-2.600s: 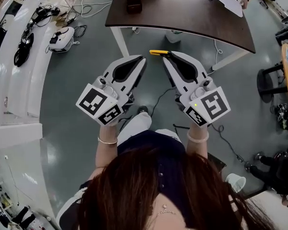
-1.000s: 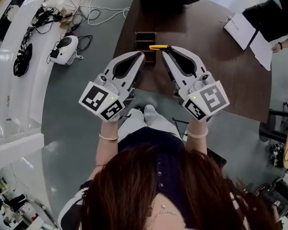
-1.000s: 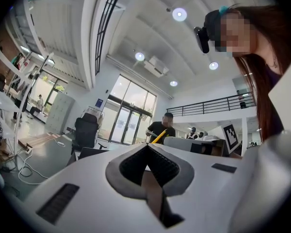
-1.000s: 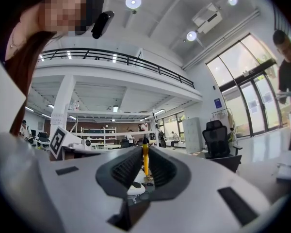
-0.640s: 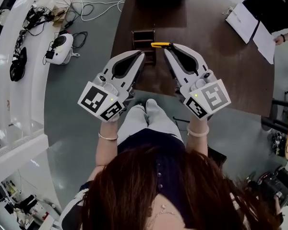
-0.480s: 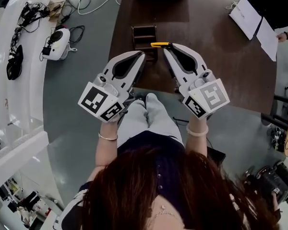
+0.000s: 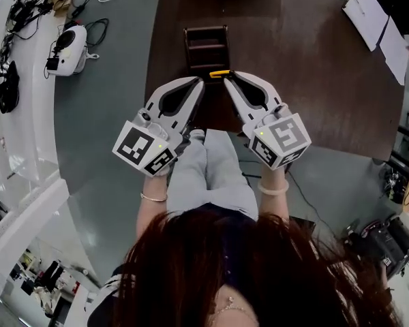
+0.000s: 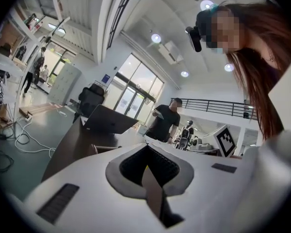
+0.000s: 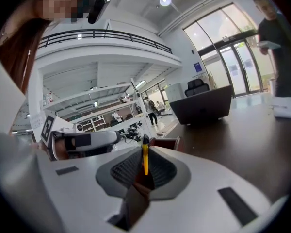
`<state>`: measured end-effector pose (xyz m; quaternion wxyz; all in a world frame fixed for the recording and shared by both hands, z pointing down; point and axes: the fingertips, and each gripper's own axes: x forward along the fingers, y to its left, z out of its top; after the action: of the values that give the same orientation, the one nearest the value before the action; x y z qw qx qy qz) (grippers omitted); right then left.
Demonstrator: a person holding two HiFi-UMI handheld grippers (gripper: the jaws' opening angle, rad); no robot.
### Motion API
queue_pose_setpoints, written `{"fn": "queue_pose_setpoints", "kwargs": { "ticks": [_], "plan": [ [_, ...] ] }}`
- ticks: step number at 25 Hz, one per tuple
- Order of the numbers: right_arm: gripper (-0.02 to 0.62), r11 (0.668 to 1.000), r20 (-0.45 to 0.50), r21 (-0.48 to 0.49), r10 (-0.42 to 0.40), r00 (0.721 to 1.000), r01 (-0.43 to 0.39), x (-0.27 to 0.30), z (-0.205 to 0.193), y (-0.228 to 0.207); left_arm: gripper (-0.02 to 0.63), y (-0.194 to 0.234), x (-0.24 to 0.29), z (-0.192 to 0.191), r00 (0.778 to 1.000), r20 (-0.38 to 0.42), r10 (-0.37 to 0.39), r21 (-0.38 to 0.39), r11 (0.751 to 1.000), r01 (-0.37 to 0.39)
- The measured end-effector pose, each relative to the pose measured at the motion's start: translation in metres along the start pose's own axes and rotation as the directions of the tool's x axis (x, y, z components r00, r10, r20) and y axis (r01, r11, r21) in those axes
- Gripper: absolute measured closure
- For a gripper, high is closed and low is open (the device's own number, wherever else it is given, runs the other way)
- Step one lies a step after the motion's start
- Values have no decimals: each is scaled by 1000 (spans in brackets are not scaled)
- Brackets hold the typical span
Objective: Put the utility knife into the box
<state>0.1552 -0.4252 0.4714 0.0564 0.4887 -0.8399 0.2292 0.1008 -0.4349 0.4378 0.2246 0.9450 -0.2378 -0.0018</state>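
Note:
A yellow utility knife sticks out leftward from the tip of my right gripper, which is shut on it. In the right gripper view the knife stands upright between the pads. The dark wooden box, open on top with dividers, sits on the brown table just beyond the knife. Its rim shows past the right gripper's jaws. My left gripper hangs beside the right one, shut with nothing in it. The left gripper shows its jaws closed together.
A laptop stands at the far end of the table, and a person stands behind it. Papers lie at the table's far right. On the floor to the left are a white device and cables.
The person has stepped up to the table. Both grippers have come forward, so the box now lies right beyond the knife's tip. The right gripper has kept its hold on the knife.

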Motion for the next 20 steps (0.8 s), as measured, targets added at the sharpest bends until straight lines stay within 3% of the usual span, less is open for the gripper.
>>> {"fn": "queue_pose_setpoints", "kwargs": {
  "ticks": [13, 20],
  "plan": [
    [543, 1000, -195, -17, -21, 981, 18, 40, -72, -6, 604, 35, 5, -39, 999, -31, 25, -88, 996, -27],
    [543, 999, -186, 47, 27, 982, -18, 39, -74, -3, 606, 33, 7, -38, 1000, -22, 20, -96, 995, -22]
  ]
}}
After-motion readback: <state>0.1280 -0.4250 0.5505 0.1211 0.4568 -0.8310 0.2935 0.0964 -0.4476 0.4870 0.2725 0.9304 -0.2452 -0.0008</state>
